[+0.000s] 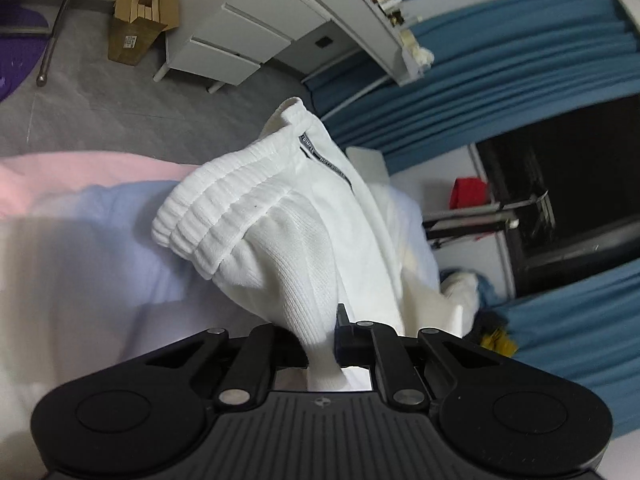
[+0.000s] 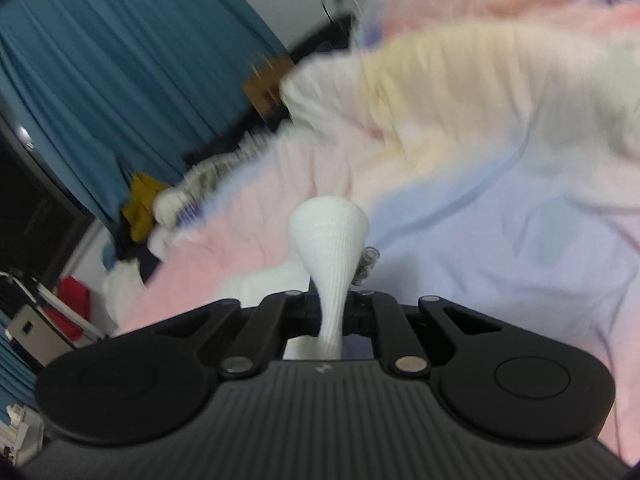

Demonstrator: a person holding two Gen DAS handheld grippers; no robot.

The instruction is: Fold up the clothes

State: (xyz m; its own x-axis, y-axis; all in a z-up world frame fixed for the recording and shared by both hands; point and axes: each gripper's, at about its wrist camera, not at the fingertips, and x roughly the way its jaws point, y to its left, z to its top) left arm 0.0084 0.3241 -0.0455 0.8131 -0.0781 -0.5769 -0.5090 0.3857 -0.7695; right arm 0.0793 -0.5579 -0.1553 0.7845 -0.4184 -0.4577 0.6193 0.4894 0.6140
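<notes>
A white knit garment (image 1: 280, 216) with a ribbed waistband and a dark printed tape hangs bunched over the pastel bed cover (image 1: 80, 248). My left gripper (image 1: 322, 344) is shut on a fold of it, and the cloth rises up and away from the jaws. In the right wrist view, my right gripper (image 2: 332, 312) is shut on another pinched part of the white garment (image 2: 330, 240), which flares out above the jaws. The fingertips of both grippers are hidden by cloth. The right wrist view is blurred.
A white drawer unit (image 1: 236, 40) and a cardboard box (image 1: 138, 16) stand on the grey floor beyond the bed. Blue curtains (image 1: 500, 80) and a dark window (image 1: 560, 184) lie to the right. More clothes (image 2: 140, 208) pile at the bed's edge.
</notes>
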